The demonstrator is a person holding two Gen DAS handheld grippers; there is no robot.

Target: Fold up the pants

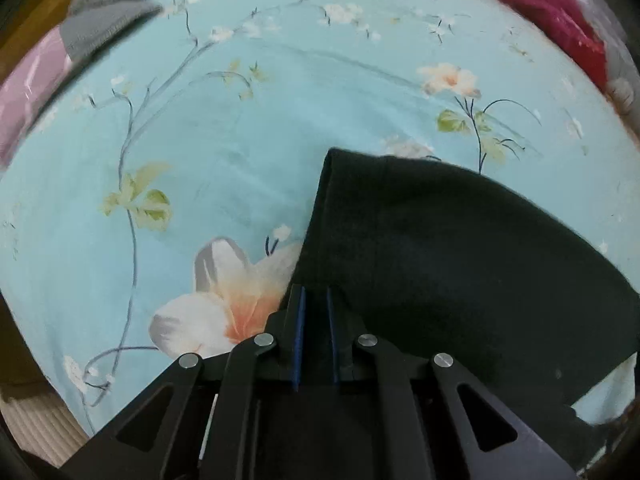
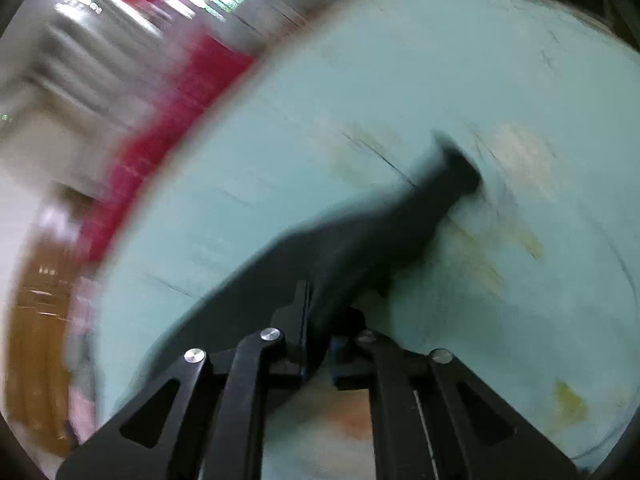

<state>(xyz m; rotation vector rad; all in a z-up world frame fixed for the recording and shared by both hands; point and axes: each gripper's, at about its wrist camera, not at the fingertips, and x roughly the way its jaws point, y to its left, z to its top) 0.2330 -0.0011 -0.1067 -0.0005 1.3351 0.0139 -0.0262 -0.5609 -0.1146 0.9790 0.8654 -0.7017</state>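
Observation:
The pants [image 1: 440, 264] are dark, almost black, and lie over a light blue floral bedsheet [image 1: 240, 140]. In the left wrist view my left gripper [image 1: 316, 300] is shut on the pants' edge, with the cloth pinched between its blue pads and spreading away to the right. In the right wrist view, which is blurred by motion, my right gripper [image 2: 320, 308] is shut on the pants [image 2: 360, 248]. The cloth stretches from the jaws up and right to a dark tip above the sheet [image 2: 400, 80].
A grey garment [image 1: 108, 24] lies at the sheet's far left edge beside pink cloth [image 1: 28, 88]. Red fabric [image 1: 560, 12] sits at the far right; it also shows in the right wrist view [image 2: 172, 128]. Wood-coloured floor [image 2: 36, 300] lies beyond the bed.

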